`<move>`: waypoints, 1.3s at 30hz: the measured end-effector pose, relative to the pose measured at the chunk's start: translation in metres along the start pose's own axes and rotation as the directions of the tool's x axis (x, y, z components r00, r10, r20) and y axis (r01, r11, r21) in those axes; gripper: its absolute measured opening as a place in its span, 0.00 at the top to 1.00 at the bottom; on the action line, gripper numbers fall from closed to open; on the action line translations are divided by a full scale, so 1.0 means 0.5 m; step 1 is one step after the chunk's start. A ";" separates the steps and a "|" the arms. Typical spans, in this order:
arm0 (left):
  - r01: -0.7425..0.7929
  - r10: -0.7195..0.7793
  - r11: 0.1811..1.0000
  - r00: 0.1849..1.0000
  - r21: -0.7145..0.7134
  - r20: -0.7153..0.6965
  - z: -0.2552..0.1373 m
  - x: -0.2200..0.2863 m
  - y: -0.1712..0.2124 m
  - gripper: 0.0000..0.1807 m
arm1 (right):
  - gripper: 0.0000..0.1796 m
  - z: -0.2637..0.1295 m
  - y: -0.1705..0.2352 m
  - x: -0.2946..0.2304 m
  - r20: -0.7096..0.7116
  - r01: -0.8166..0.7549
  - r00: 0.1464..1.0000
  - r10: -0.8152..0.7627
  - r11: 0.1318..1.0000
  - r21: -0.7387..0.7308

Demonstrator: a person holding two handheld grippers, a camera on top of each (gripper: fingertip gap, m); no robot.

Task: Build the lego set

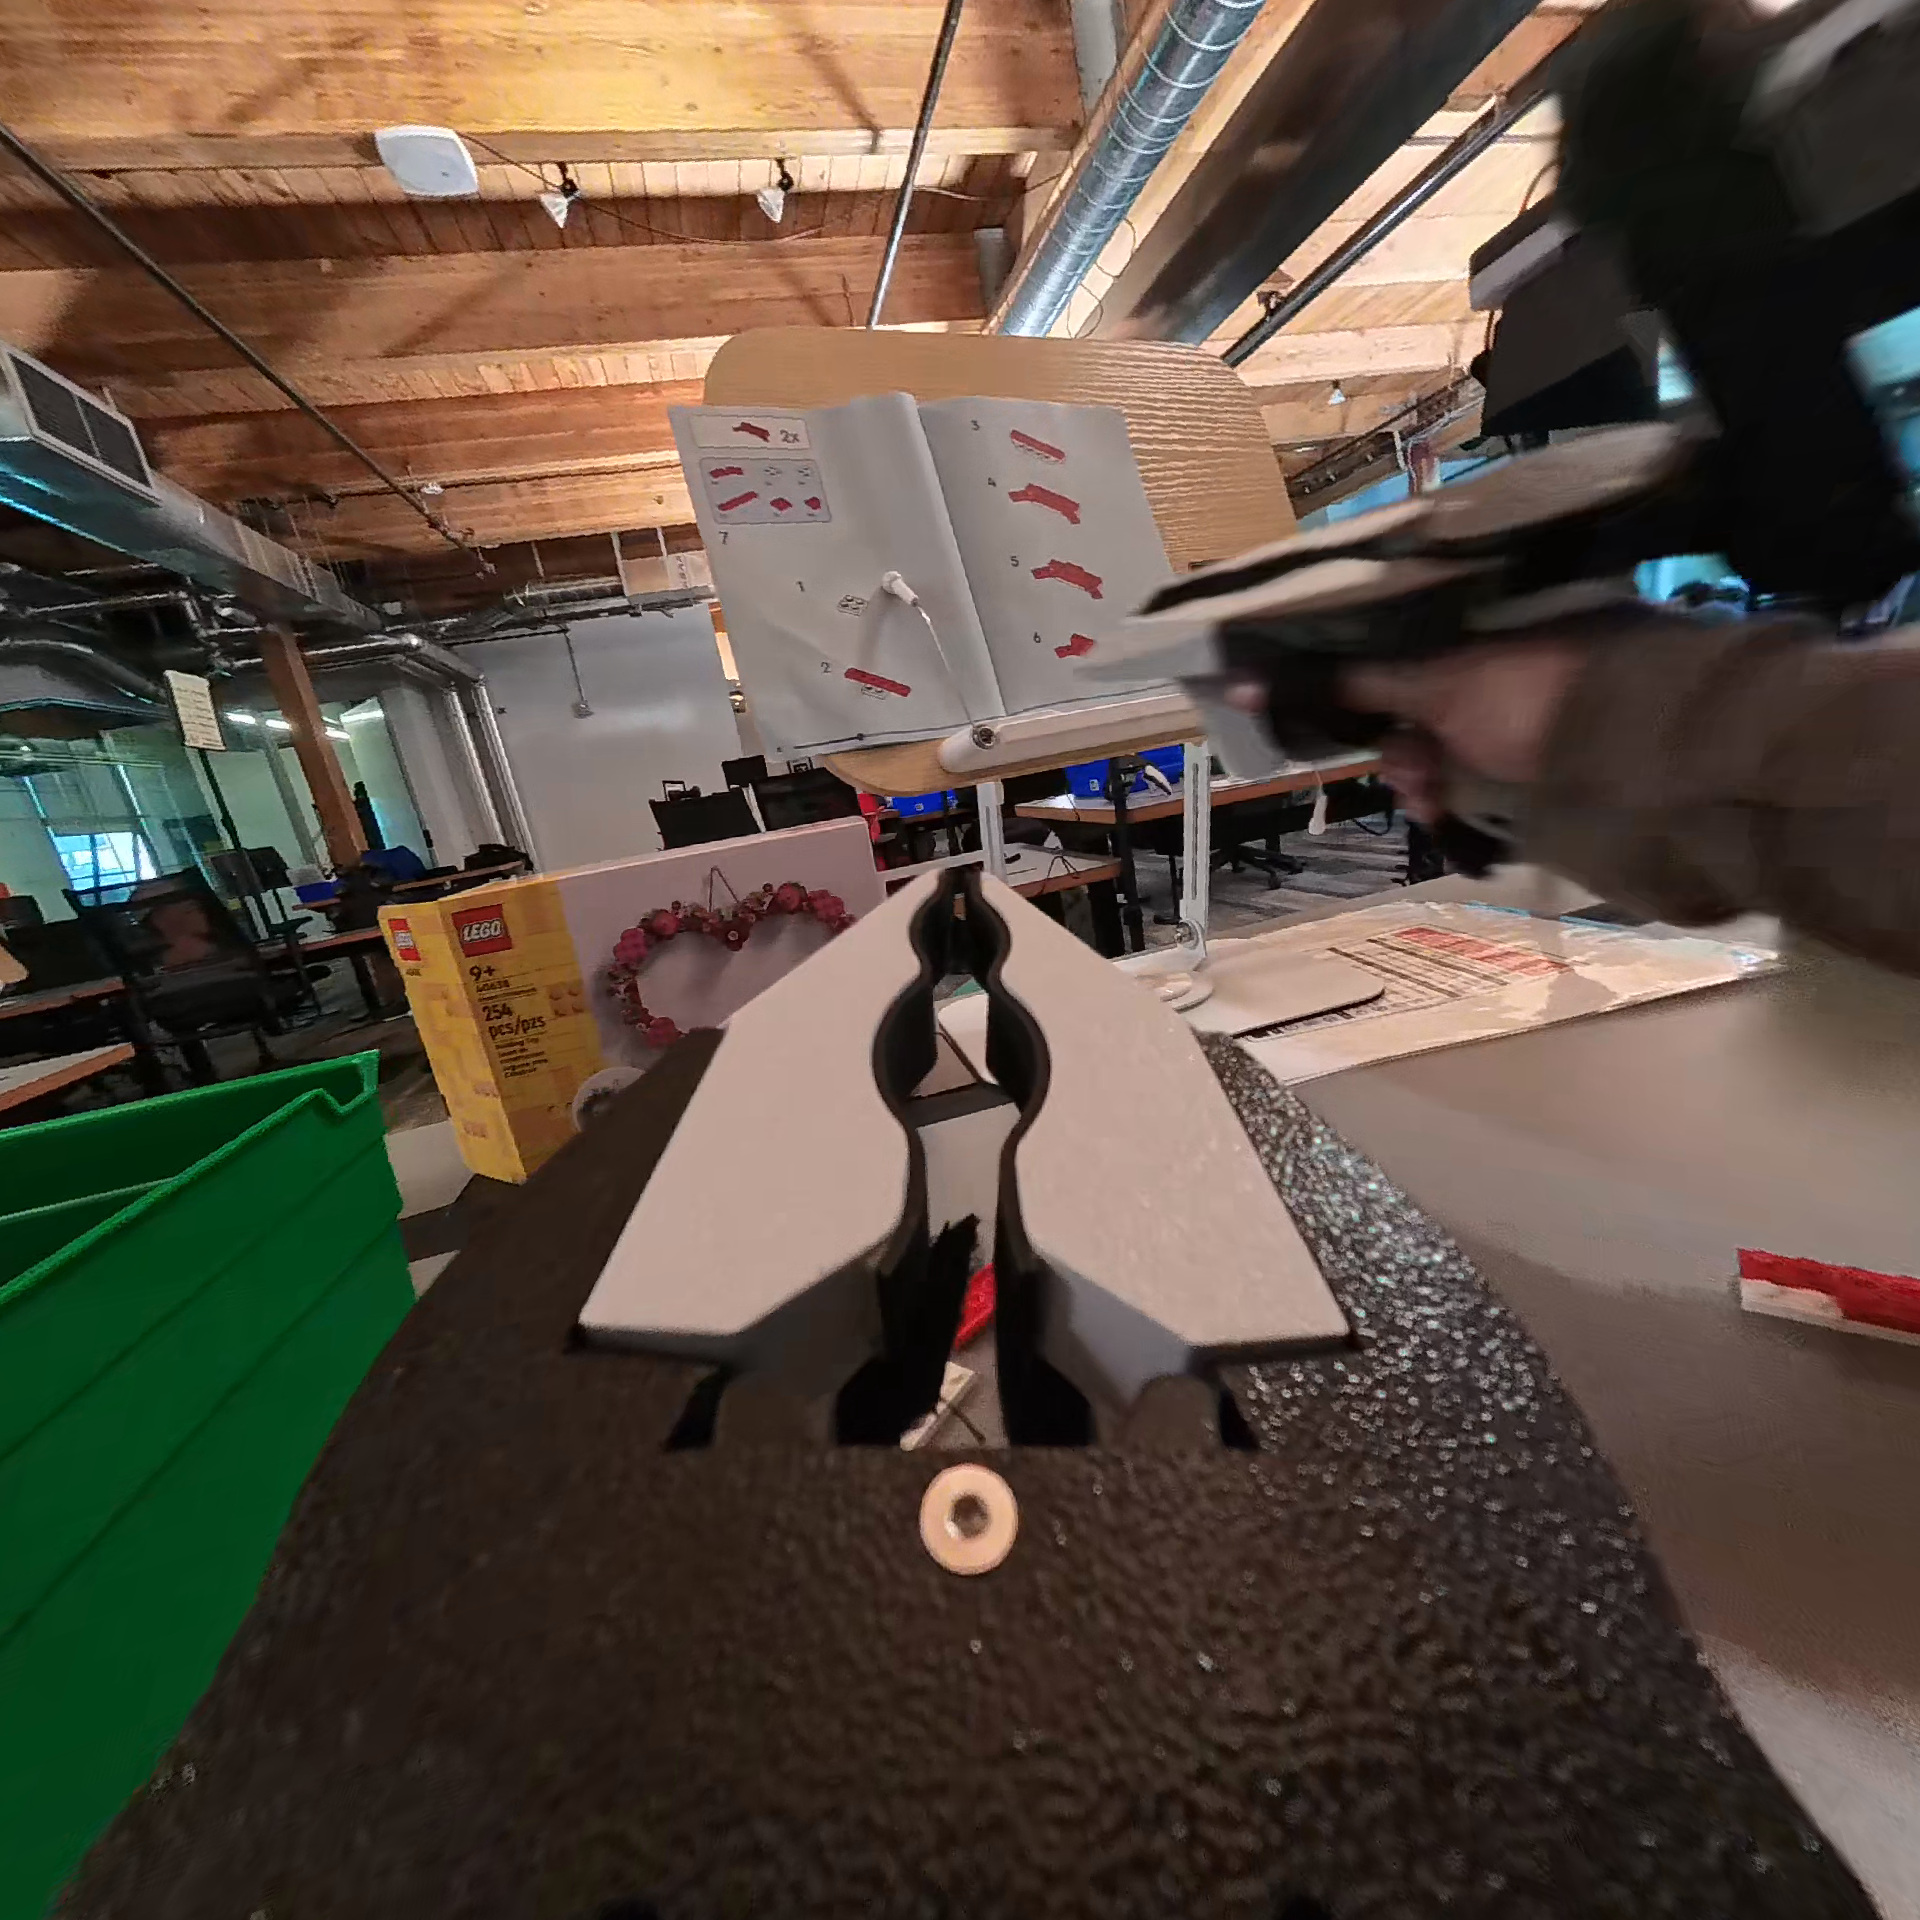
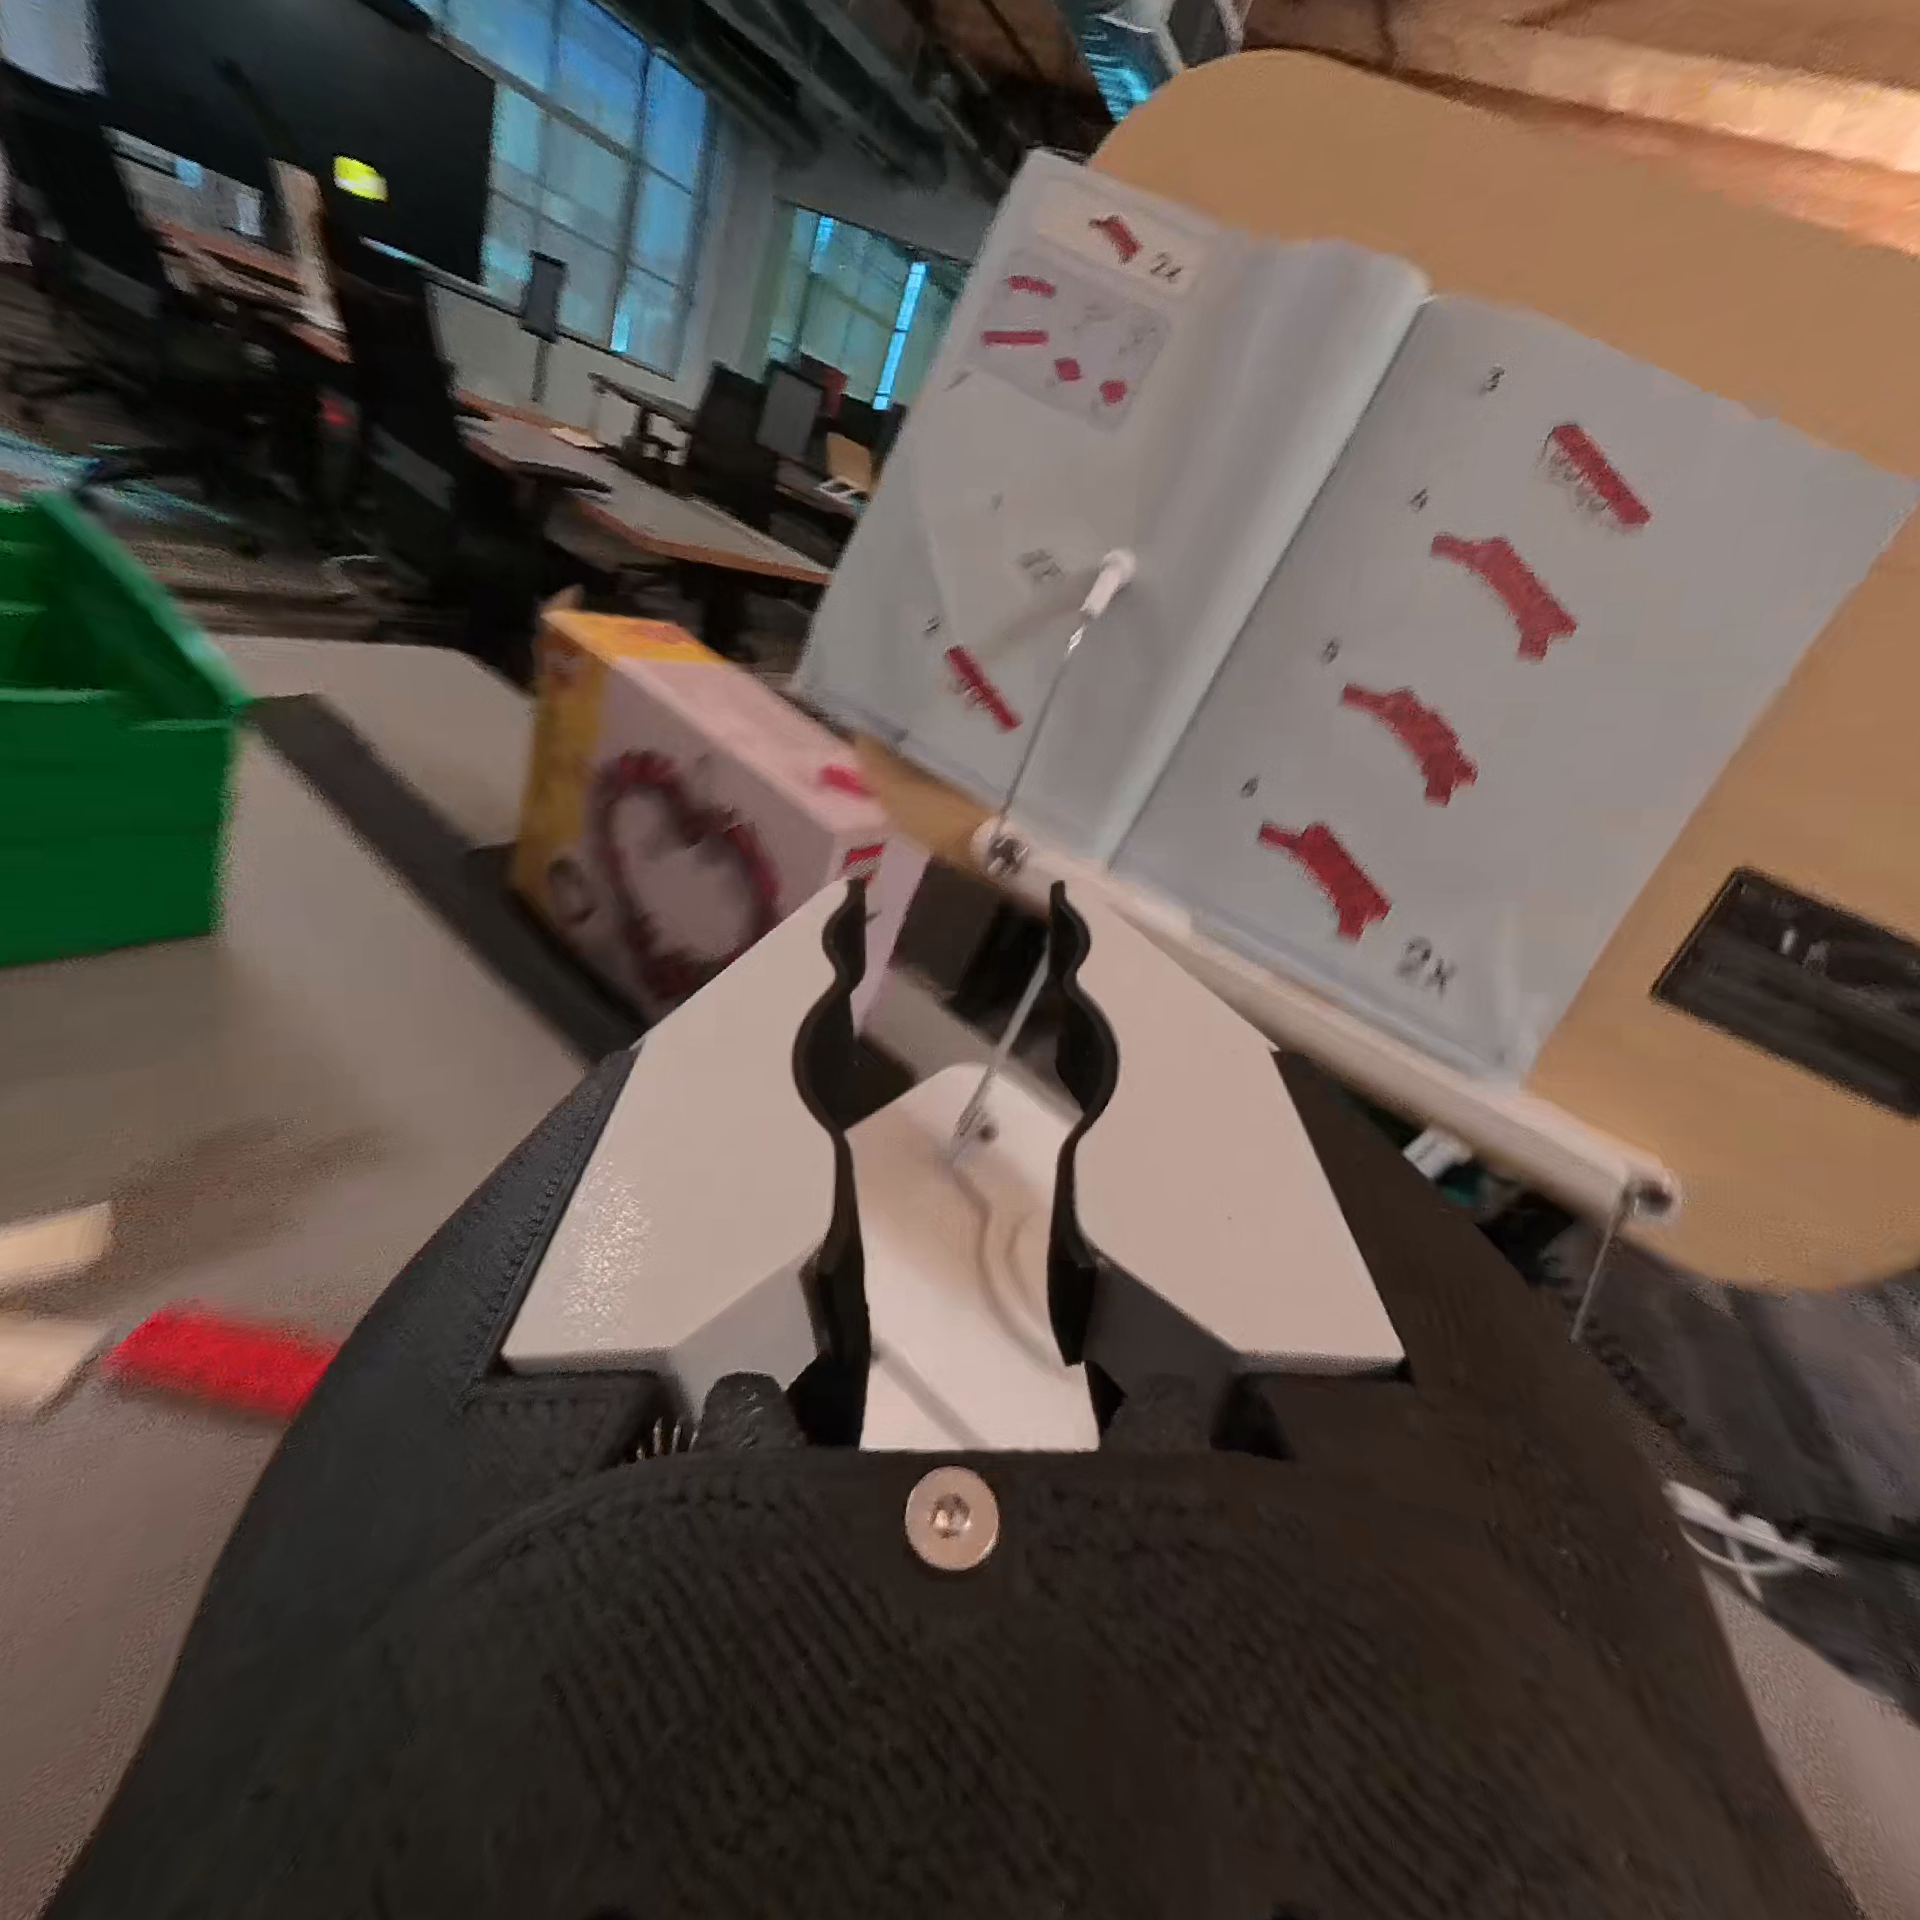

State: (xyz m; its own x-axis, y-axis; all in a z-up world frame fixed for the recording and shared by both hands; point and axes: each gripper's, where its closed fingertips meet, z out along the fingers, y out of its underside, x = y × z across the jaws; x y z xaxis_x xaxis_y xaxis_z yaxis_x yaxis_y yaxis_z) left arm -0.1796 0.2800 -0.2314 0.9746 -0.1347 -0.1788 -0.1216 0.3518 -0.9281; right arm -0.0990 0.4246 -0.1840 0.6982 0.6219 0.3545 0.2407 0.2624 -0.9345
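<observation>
While left gripper (image 1: 961, 883) points at open instruction booklet (image 1: 925, 571) on wooden stand (image 1: 1195, 416), fingers nearly together at tips, nothing held. Right gripper (image 2: 956, 899) parted, narrow gap, empty; it crosses left view's upper right, blurred, covering booklet's lower right corner. One lego box (image 1: 582, 997) upright behind left gripper, one green bin (image 1: 187, 1299) at left. One red-and-white brick assembly (image 1: 1834, 1299) on grey table (image 1: 1558, 1143); small red piece (image 1: 975, 1304) seen below left fingers.
</observation>
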 end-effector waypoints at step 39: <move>0.007 -0.009 1.000 0.999 -0.029 -0.045 0.010 0.017 0.015 1.00 | 0.90 0.200 0.043 -0.089 0.002 0.979 -0.077 -0.997 -0.075 0.192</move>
State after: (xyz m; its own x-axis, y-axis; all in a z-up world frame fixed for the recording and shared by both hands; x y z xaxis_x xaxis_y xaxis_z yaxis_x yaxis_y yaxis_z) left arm -0.1714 0.2860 -0.2384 0.9661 -0.1798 -0.1853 -0.1197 0.3240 -0.9384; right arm -0.1924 0.4764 -0.2167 -0.2946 -0.3082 0.9046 0.5357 0.7306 0.4234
